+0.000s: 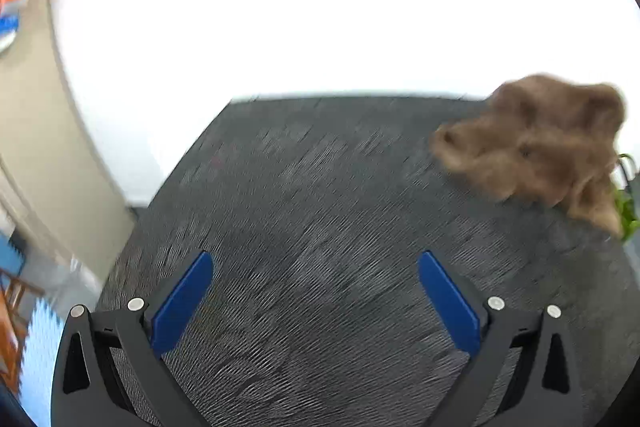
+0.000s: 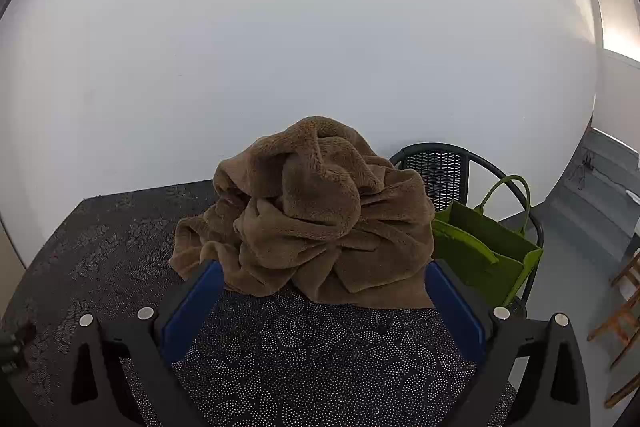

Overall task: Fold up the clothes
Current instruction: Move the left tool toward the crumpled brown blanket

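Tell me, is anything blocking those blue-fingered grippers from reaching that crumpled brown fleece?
Nothing visible. The right gripper is open right in front of the crumpled brown fleece garment, only dark patterned tablecloth between. The left gripper, also open, sees the heap off to its right across bare cloth.

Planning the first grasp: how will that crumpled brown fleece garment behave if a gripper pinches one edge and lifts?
The brown fleece garment lies in soft, deep folds, so it is probably floppy and would drape rather than hold shape. Its thick pile suggests it is bulky but fairly light. Bunched as it is, one pinch may drag several layers.
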Tool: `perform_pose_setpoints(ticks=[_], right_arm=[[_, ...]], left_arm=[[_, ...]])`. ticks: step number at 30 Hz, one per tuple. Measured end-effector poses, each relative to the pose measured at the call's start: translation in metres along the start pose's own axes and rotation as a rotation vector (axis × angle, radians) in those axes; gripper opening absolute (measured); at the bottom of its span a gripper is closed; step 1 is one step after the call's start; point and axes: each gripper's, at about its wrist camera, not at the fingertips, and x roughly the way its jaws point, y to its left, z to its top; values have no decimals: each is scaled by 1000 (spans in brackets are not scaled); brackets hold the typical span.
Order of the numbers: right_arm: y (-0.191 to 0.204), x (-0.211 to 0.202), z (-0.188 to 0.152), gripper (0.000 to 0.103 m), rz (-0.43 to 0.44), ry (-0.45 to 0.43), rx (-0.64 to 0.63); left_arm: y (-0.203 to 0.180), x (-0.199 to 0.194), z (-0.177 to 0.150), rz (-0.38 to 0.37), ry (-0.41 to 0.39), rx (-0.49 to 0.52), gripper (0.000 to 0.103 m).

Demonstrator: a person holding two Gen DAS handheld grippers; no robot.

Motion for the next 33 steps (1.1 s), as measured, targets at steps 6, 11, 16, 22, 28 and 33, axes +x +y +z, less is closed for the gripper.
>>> perform_pose_setpoints(ticks=[6,11,16,22,28,33], right_arm=[[-14,-2,0,102,-3,-5,13],[-29,1,1,102,-22,-1,7],[-43,8,1,102,-34,11,19],[-47,13,5,102,-47,7,20],[-48,18,4,102,-52,11,16],[-47,24,1,102,-49,23,21]], left_arm=[[-76,-22,46,23,-81,110,103],[-127,-28,67,-13,-147,185,103],[-164,-19,82,-113,-122,213,103],[-187,-9,83,-182,-112,223,103],[-200,1,83,-237,-79,224,103],[-204,13,84,-225,-22,229,103]])
